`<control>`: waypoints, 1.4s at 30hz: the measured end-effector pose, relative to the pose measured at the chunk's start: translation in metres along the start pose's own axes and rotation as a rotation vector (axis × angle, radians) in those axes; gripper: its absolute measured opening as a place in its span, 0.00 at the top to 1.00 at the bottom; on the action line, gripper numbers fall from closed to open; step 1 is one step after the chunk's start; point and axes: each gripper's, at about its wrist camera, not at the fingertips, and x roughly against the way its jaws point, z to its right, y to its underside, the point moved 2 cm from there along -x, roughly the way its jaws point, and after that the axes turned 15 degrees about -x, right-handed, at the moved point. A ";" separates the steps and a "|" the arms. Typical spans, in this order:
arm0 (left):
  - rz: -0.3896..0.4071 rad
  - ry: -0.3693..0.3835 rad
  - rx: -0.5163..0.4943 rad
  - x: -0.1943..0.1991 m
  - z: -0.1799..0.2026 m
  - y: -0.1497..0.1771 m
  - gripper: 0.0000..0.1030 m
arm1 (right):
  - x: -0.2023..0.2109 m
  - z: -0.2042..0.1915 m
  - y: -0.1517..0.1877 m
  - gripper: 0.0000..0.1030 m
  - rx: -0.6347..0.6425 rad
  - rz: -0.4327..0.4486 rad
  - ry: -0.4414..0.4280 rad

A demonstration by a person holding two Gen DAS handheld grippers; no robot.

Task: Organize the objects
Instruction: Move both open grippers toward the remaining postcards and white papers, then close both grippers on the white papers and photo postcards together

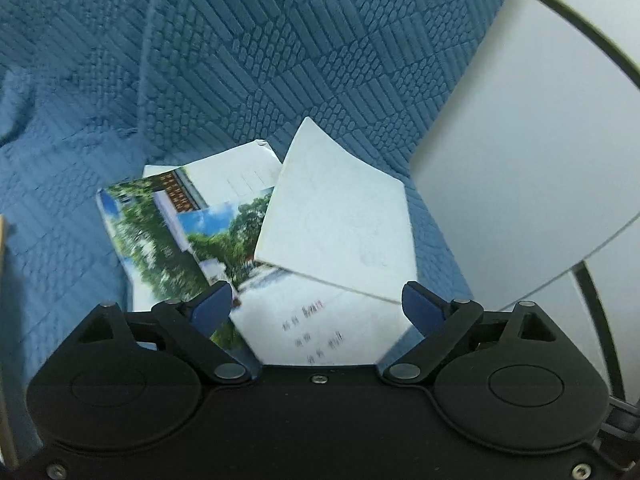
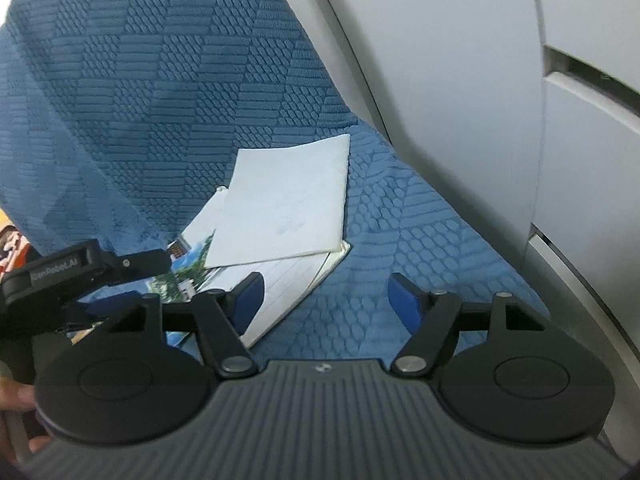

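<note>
A loose pile of papers lies on a blue quilted seat cushion (image 1: pixel 60 240). On top is a curled white booklet (image 1: pixel 336 216) (image 2: pixel 284 200). Colour photo cards (image 1: pixel 160 232) (image 2: pixel 188 268) of trees and buildings fan out to its left. Under them is a lined sheet with handwriting (image 1: pixel 320 332) (image 2: pixel 280 280). My left gripper (image 1: pixel 316 296) hangs open just above the near edge of the pile, its blue pads on either side of the lined sheet and nothing pinched. My right gripper (image 2: pixel 326 284) is open over bare cushion, with its left pad beside the lined sheet's corner. One of the left gripper's fingers (image 2: pixel 144 261) shows at the left.
The blue seat back (image 1: pixel 240 40) (image 2: pixel 140 80) rises behind the pile. A pale grey wall panel (image 1: pixel 540 160) (image 2: pixel 440 120) borders the seat on the right. A person's hand (image 2: pixel 16 396) and something orange (image 2: pixel 8 248) show at the left edge.
</note>
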 end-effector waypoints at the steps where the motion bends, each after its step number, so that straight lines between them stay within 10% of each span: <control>1: -0.005 -0.001 0.003 -0.008 -0.002 -0.002 0.11 | -0.008 -0.003 -0.001 0.31 0.008 0.001 0.004; 23: -0.001 0.026 0.016 -0.085 -0.022 -0.021 0.09 | -0.106 -0.008 -0.022 0.46 0.119 -0.015 0.043; 42: -0.065 0.188 0.074 -0.060 -0.013 -0.008 0.17 | -0.084 -0.014 -0.009 0.46 -0.035 -0.165 -0.097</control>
